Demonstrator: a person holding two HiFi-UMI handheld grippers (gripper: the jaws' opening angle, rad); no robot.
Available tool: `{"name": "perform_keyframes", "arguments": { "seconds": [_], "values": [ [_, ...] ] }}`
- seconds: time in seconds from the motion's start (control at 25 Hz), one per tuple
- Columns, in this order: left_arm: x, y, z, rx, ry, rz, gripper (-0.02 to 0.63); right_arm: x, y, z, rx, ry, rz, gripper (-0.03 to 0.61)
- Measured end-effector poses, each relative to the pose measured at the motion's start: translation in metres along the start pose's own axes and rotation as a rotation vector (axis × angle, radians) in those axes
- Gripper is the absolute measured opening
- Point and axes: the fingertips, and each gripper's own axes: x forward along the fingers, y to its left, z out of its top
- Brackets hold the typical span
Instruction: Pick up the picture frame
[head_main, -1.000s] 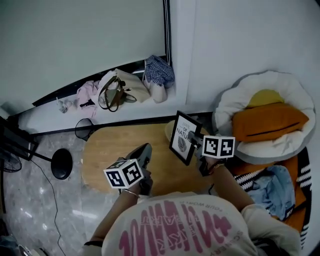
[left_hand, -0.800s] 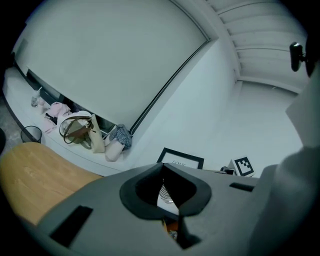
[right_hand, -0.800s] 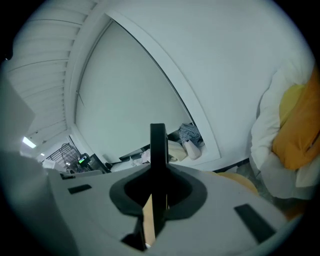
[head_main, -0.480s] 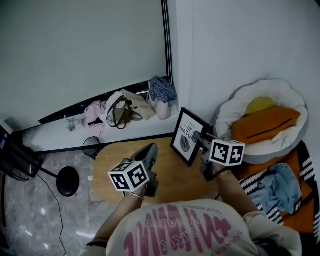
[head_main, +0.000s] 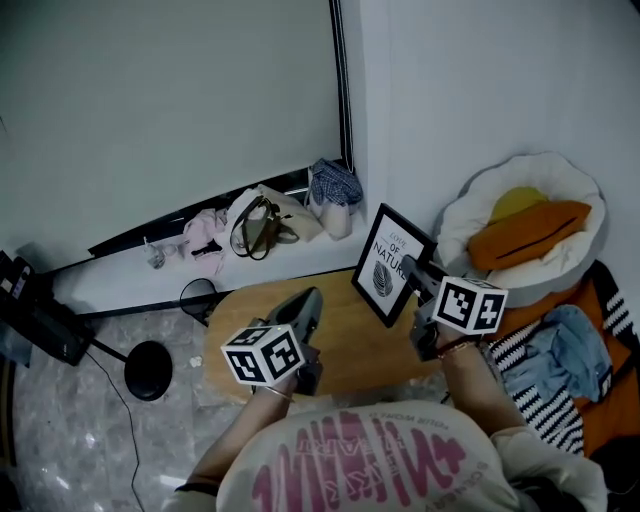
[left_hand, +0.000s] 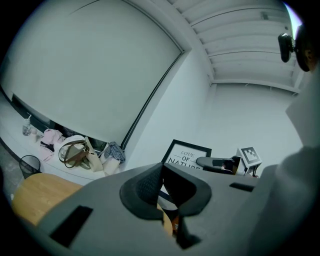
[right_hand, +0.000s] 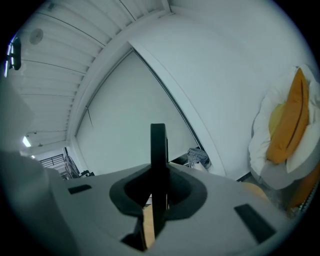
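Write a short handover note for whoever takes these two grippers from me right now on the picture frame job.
Right gripper: shut on the right edge of the picture frame. Its own view shows the frame edge-on between the pads.
Left gripper: jaws together, nothing in them, held over the wooden table.
Frame: upright, print facing the person, over the table's right end. It looks clear of the tabletop, though its lower corner is hard to judge.
Done: frame gripped and apparently picked up.
Left: keep the grip firm and the frame steady.

White walls (head_main: 480, 80), wide pale window (head_main: 170, 100), grey marbled floor (head_main: 70, 430) — oval wooden table (head_main: 355, 350), round white cushion (head_main: 530, 165).
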Motion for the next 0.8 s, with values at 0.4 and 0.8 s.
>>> {"name": "perform_keyframes", "arguments": {
  "seconds": [0.4, 0.8],
  "values": [
    [-0.092, -0.009, -0.025, 0.014, -0.012, -0.055, 0.003, -0.064, 0.062, -0.069, -0.028, -0.016, -0.056, 0.046],
    [-0.142, -0.018, -0.036, 0.0, 0.058, -0.076, 0.003, -0.098, 0.108, -0.108, -0.003, 0.023, -0.091, 0.046]
  ]
}}
